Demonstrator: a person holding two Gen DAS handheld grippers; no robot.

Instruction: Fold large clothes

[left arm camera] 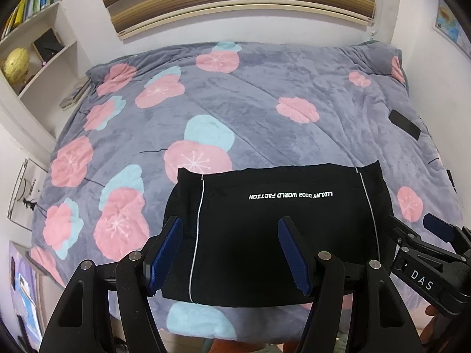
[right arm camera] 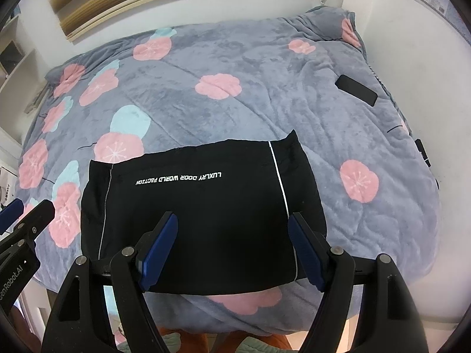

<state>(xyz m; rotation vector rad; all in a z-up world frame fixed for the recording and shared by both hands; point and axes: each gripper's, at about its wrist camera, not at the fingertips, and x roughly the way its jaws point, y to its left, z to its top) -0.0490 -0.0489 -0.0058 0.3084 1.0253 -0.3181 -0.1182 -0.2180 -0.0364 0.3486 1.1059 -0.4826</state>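
Note:
A black garment (left arm camera: 282,235) with white piping and white lettering lies folded into a flat rectangle near the front edge of the bed; it also shows in the right wrist view (right arm camera: 200,220). My left gripper (left arm camera: 229,253) is open and empty, hovering above the garment's front left part. My right gripper (right arm camera: 232,250) is open and empty, hovering above its front right part. The right gripper shows at the right edge of the left wrist view (left arm camera: 424,235). The left gripper shows at the left edge of the right wrist view (right arm camera: 20,214).
The bed is covered by a grey blanket (left arm camera: 235,103) with pink and blue flowers. A black phone (right arm camera: 356,89) lies at the blanket's right side. White shelves (left arm camera: 35,58) stand at the left; walls close in behind and to the right.

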